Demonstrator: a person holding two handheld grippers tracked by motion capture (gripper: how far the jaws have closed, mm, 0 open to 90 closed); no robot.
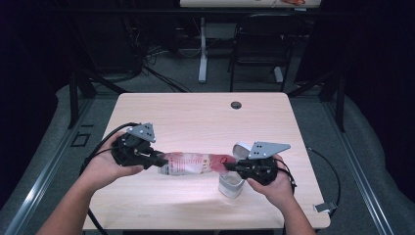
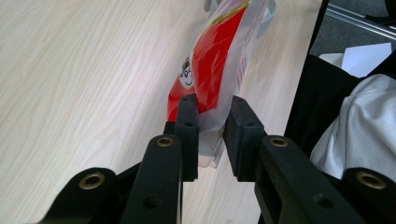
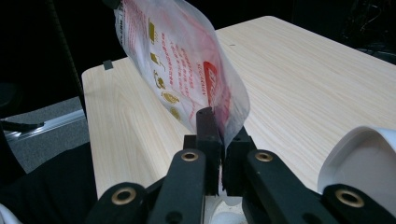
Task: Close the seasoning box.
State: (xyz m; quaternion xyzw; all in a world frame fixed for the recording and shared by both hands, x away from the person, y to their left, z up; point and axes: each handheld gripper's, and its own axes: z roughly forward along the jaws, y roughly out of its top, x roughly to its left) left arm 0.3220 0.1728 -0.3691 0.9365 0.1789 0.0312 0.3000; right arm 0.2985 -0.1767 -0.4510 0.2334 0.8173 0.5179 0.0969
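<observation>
Both the left gripper (image 1: 155, 157) and right gripper (image 1: 235, 169) have jaws clamped on a glossy, crinkled red-and-white plastic pouch (image 1: 193, 163).

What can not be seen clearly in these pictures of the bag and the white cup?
- Bag: print too small to read in the high view; its top is cut off by the frame edge in the left gripper view.
- White cup: its inside is hidden by the right gripper in the high view; the frame edge cuts it in the right gripper view.
- Bag contents: cannot tell.
</observation>
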